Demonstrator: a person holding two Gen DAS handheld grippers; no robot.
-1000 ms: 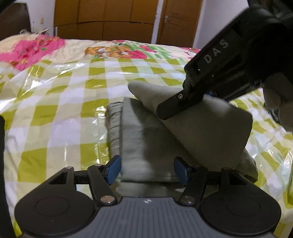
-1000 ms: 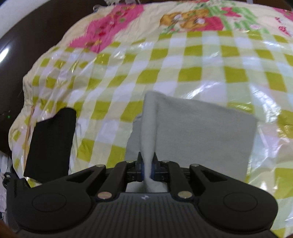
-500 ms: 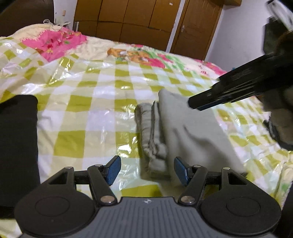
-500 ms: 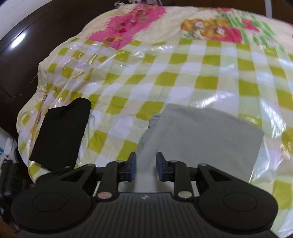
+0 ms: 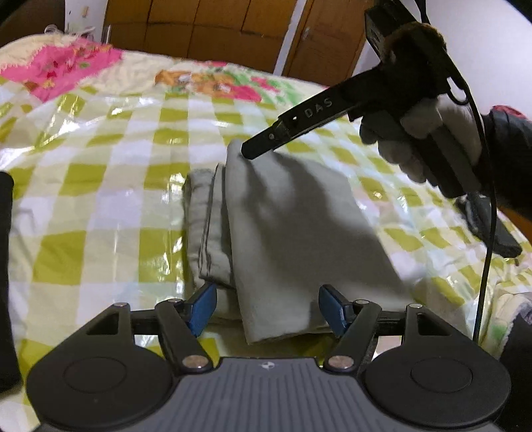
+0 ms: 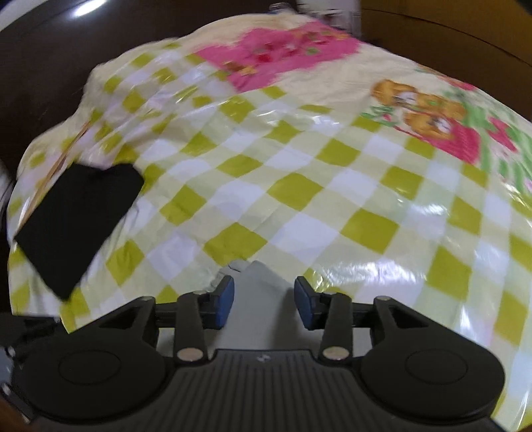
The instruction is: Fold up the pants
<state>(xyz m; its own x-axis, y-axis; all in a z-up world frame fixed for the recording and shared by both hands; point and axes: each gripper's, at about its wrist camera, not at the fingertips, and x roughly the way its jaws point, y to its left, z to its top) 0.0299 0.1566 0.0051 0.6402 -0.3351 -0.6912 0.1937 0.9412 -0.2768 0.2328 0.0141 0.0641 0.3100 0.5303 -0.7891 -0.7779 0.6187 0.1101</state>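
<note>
The grey pants [image 5: 292,229] lie folded in a flat stack on the green-checked bed cover [image 5: 99,206]. My left gripper [image 5: 267,310] is open and empty at the near edge of the stack. My right gripper [image 6: 264,304] is open, just above the far corner of the pants [image 6: 259,299]. In the left wrist view the right gripper [image 5: 256,151] hovers over that far corner, held by a gloved hand [image 5: 422,133].
A folded black garment [image 6: 78,221] lies at the left edge of the bed; it also shows at the left in the left wrist view [image 5: 5,266]. Wooden wardrobe doors [image 5: 216,26] stand behind the bed. A dark object [image 5: 488,222] lies at the right.
My right gripper let go of the grey fold, opened wider and lifted off. The top layer now lies flat on the stack. My left gripper stayed open near the stack's near edge.
</note>
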